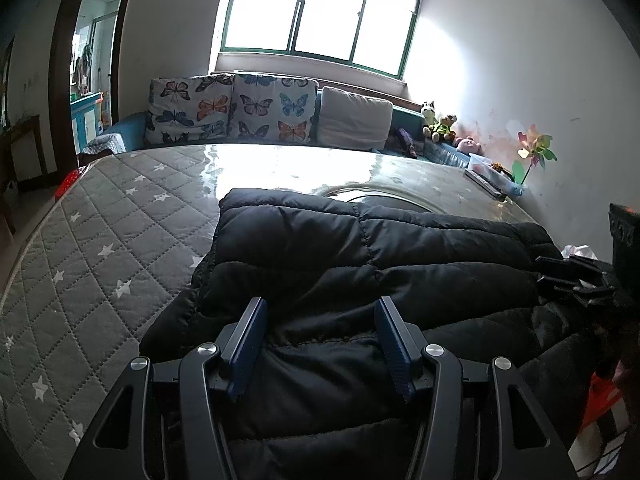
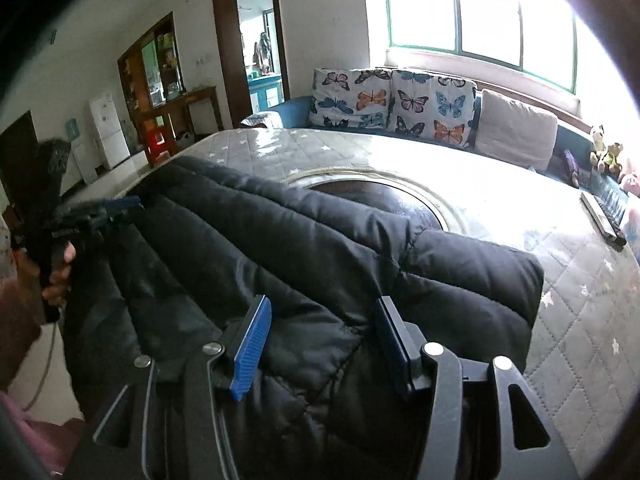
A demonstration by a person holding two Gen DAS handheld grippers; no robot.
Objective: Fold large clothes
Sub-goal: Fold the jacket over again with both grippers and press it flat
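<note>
A: Nearest the lens in the left wrist view is the left gripper [image 1: 320, 340], black with two blue ribbed pads. Its jaws stand apart over the cloth, and I cannot tell whether the pads press on it.

B: And the right one?

A: The right gripper [image 2: 320, 340] stands much the same, jaws parted with cloth bulging up between them. Whether it grips, I cannot tell. The left gripper also shows at the left edge of the right wrist view, held in a person's hand [image 2: 60, 272].

B: What lies under them?

A: A large black quilted puffer jacket [image 1: 360, 264], folded into a thick slab. It rests on the near part of a grey quilted table cover with white stars [image 1: 100, 240], and its near edge hangs over the table's side. Its long axis runs left to right across the left wrist view; the stitched channels follow that line. In the right wrist view it slants from upper left to lower right.

B: Any writing or labels?

A: None that can be read.

B: Beyond the jacket?

A: A round dark inset with a pale rim [image 2: 372, 196] just behind it, then butterfly-print cushions [image 1: 232, 108] on a blue sofa, soft toys [image 1: 440, 124], and a bright green-framed window [image 1: 320, 12].
</note>
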